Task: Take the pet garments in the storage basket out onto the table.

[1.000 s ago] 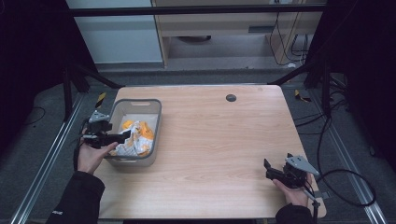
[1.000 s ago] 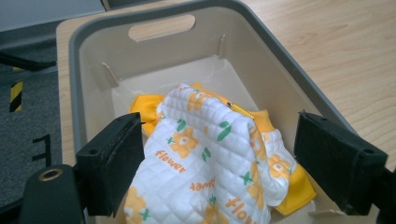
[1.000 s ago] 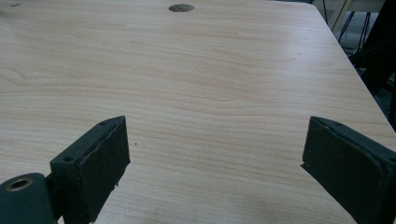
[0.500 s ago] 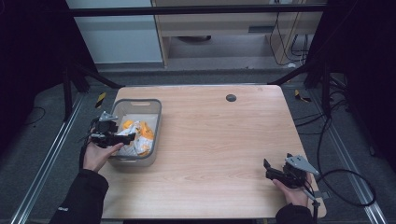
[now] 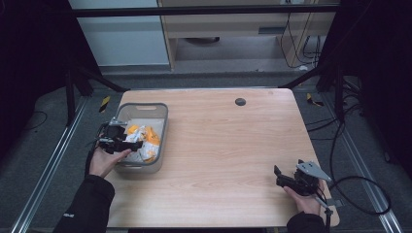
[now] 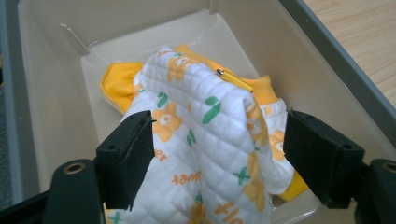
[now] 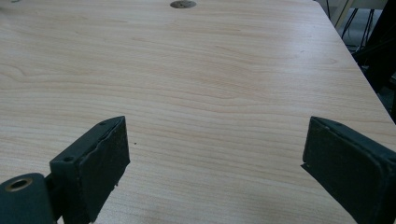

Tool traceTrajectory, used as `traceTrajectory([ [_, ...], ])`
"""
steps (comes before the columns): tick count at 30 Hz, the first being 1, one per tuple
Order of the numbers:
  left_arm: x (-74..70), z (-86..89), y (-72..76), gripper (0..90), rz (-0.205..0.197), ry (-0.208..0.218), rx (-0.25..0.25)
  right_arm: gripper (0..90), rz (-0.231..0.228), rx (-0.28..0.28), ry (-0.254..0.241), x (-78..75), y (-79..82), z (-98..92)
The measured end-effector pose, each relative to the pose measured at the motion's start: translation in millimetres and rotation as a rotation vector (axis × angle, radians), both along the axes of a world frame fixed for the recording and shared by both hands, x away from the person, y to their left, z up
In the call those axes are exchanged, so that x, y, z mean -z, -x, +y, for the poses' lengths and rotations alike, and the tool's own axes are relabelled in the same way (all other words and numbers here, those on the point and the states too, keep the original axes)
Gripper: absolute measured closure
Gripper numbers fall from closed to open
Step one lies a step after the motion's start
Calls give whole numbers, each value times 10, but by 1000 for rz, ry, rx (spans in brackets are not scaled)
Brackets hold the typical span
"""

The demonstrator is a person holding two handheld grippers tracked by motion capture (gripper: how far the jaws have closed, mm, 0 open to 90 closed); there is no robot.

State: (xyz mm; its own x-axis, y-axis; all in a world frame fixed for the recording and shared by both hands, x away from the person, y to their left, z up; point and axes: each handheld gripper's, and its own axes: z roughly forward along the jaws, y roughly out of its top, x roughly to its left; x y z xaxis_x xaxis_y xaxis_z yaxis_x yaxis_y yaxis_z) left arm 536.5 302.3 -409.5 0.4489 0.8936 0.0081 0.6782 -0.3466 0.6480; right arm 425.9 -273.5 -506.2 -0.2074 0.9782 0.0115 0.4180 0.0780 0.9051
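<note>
The left gripper [image 6: 219, 154], its jaws just closing around but not yet pinching the quilted flower-print cloth [image 6: 205, 154] in the grey bin [image 5: 158, 127] at the table's [image 5: 233, 145] left, needs to clamp before lifting, while the right gripper [image 7: 215, 168] rests released at the near right.

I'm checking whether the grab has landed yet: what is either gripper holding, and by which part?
Nothing yet. The left gripper, jaws just closing, straddles the raised fold of the quilted cloth in the bin. The right gripper is open.

A wooden table [image 5: 228, 145] with a round dark hole [image 5: 240, 101] near its far edge — cables (tangled) [image 5: 301, 39] on the floor beyond.
</note>
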Motion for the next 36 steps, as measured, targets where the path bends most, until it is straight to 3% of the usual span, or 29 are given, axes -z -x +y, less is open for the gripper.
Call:
traceTrajectory([
  [15,111,-93,-62,353,80,-30,15,69,2,-1,2,1,-3,-2],
  [26,152,-112,-97,511,136,-35,-5,68,7,-5,-2,2,-5,-3],
  [28,160,-109,-105,587,149,-39,-10,67,8,-6,-1,2,-5,-3],
  [36,165,-113,-119,720,161,-54,-17,67,11,-5,-6,0,-4,-2],
])
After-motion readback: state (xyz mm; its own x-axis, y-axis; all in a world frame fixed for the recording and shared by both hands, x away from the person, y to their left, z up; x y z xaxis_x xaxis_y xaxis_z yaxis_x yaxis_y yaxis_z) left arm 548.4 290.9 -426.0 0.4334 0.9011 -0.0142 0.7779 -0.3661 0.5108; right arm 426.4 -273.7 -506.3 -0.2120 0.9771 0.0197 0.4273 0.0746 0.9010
